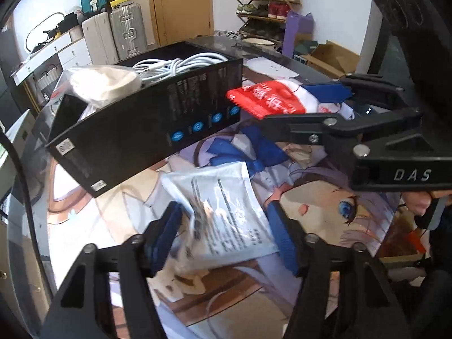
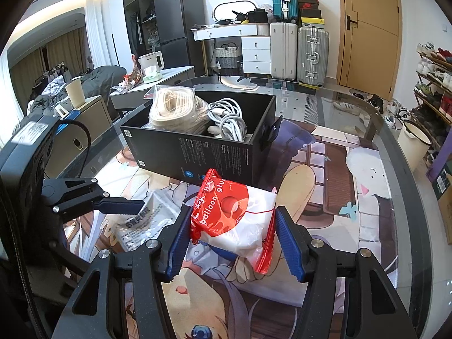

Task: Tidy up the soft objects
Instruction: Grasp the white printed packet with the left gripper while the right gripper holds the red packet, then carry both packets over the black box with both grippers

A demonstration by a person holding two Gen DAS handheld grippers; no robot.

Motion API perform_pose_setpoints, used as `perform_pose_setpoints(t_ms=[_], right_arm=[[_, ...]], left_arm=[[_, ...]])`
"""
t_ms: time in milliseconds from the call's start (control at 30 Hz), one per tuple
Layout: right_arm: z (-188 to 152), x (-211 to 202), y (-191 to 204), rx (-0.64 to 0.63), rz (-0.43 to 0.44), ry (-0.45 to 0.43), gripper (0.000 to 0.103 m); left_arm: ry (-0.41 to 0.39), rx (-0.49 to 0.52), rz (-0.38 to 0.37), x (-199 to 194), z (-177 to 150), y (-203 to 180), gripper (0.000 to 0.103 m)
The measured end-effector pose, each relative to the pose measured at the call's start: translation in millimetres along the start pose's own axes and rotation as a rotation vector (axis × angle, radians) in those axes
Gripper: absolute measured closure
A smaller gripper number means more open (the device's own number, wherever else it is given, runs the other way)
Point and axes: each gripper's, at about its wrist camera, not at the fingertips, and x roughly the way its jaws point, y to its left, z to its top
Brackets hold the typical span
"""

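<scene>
The red-and-white balloon glue bag (image 2: 234,214) sits at the centre of the right wrist view, pinched between the right gripper (image 2: 233,243) fingers above the tabletop (image 2: 353,107). The left gripper (image 1: 223,240) fingers stand spread around a grey printed pouch (image 1: 226,209), low in its frame. The black box (image 2: 197,152) behind holds white cables (image 2: 228,118).

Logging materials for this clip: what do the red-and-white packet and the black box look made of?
Red-and-white packet: thin glossy plastic film, judging by its wrinkles, shine and crimped edge. Black box: probably matte printed cardboard, with flat stiff walls, sharp corners and an open flap.
</scene>
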Motion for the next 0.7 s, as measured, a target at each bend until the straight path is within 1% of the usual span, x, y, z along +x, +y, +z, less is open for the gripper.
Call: perform_pose_setpoints(t_ms=[33, 67, 167, 500, 533, 700], right_arm=[[0, 0, 0, 0.000, 0.000, -0.001, 0.044], [0, -1, 0, 0.000, 0.000, -0.002, 0.044], [0, -3, -1, 0.002, -0.001, -0.008, 0.044], [2, -7, -4, 0.009, -0.003, -0.026, 0.044], [2, -8, -4, 0.010, -0.003, -0.029, 0.044], [4, -14, -4, 0.006, 0.001, -0.051, 0.044]], left_arm=[[-0.005, 0.007, 0.003, 0, 0, -1, 0.050], [-0.010, 0.014, -0.003, 0, -1, -2, 0.055], [-0.020, 0.019, -0.012, -2, -2, -3, 0.060], [-0.051, -0.014, -0.060, -14, -7, 11, 0.064], [-0.059, -0.017, -0.063, -17, -7, 12, 0.071], [-0.090, -0.040, -0.076, -30, -7, 22, 0.072]])
